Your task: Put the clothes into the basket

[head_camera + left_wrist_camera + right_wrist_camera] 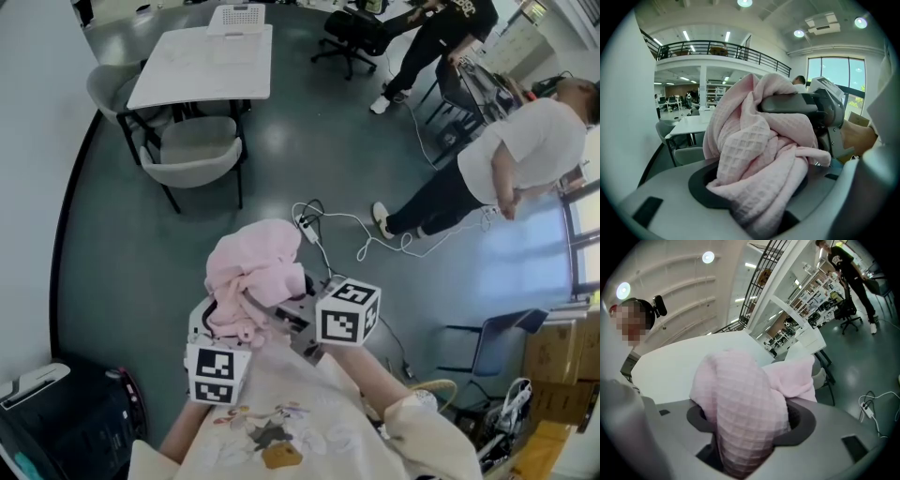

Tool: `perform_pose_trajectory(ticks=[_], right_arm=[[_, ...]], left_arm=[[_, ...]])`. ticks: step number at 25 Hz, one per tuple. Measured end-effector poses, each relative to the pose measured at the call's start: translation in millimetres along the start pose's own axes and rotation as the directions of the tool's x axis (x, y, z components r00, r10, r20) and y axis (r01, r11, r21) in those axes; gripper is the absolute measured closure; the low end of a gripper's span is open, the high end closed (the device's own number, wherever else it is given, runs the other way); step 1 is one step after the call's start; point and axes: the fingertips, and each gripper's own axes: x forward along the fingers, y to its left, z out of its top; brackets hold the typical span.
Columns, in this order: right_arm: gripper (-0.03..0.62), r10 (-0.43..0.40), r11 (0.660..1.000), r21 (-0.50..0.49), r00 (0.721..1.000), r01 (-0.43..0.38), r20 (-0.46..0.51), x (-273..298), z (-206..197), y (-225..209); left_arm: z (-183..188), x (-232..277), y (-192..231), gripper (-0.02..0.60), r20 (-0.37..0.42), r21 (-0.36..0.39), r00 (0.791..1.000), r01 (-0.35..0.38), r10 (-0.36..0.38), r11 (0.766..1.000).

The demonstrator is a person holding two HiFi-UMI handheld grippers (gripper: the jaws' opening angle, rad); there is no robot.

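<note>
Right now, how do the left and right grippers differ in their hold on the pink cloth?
The left gripper holds loose, spilling folds of the pink cloth; right gripper holds a tight rounded wad. Head view: left gripper sits nearer the person than right gripper. Both are shut on it.

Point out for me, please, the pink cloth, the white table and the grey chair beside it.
pink cloth [255,267]: head view, middle of the bunched fabric.
white table [202,66]: head view, bare middle of its top.
grey chair [195,141]: head view, on its seat.
</note>
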Motion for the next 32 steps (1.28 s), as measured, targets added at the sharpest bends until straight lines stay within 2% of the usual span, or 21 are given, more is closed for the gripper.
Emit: perform_pose_trajectory(ticks=[8, 13, 21, 26, 32], right_arm=[[0.289, -0.035, 0.999, 0.003, 0.999, 0.034, 0.013, 25, -3, -7], [0.289, -0.031, 0.999, 0.031, 0.999, 0.03, 0.032, 41, 25, -31], [0.289, -0.026, 0.999, 0.044, 0.998, 0.023, 0.062, 62, 120, -102], [0.289, -0.026, 0.999, 0.042, 0.994, 0.022, 0.106, 63, 186, -144], [0.289, -0.054, 0.997, 0.055, 0.991, 0.047, 0.123, 53, 246, -199]], left_arm=[[-7, 5, 24, 0.348, -0.009, -0.008, 1.0, 0.027, -0.027, 1.0], [13, 32, 44, 0.348, -0.03, 0.0, 0.999, 0.026, -0.026, 1.0], [88, 121, 79, 0.348, -0.047, 0.036, 0.998, 0.035, -0.034, 0.999], [144, 177, 90, 0.348, -0.04, 0.091, 0.998, 0.058, -0.055, 0.994], [190, 244, 89, 0.347, -0.053, 0.08, 0.995, 0.093, -0.089, 0.992]])
